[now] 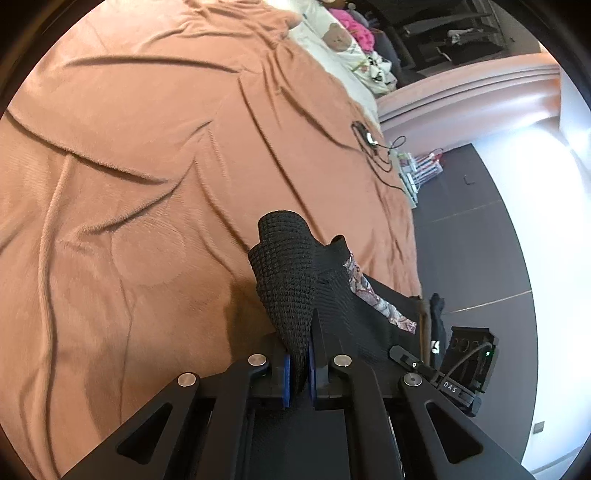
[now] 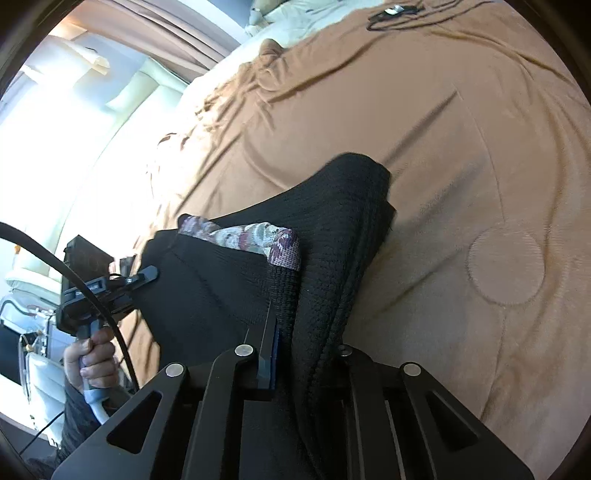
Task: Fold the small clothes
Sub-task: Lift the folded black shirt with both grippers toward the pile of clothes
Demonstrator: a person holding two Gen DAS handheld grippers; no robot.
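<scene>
A black knit garment (image 1: 284, 266) with a patterned floral band (image 1: 373, 295) hangs lifted over a bed's tan blanket (image 1: 147, 147). My left gripper (image 1: 301, 343) is shut on one bunched edge of it, the cloth pinched between the blue pads. In the right wrist view, my right gripper (image 2: 306, 332) is shut on another edge of the same garment (image 2: 332, 221); cloth drapes over and hides its right finger. The floral band (image 2: 258, 236) shows between the two grips. The left gripper (image 2: 147, 275) appears at the left of that view, held by a hand (image 2: 92, 354).
A small device with a black cable (image 1: 369, 138) lies on the blanket near the bed's far edge. White bedding with a bear print (image 1: 336, 37) and a pink item (image 1: 354, 26) lie at the head. Dark floor (image 1: 480, 240) runs beside the bed.
</scene>
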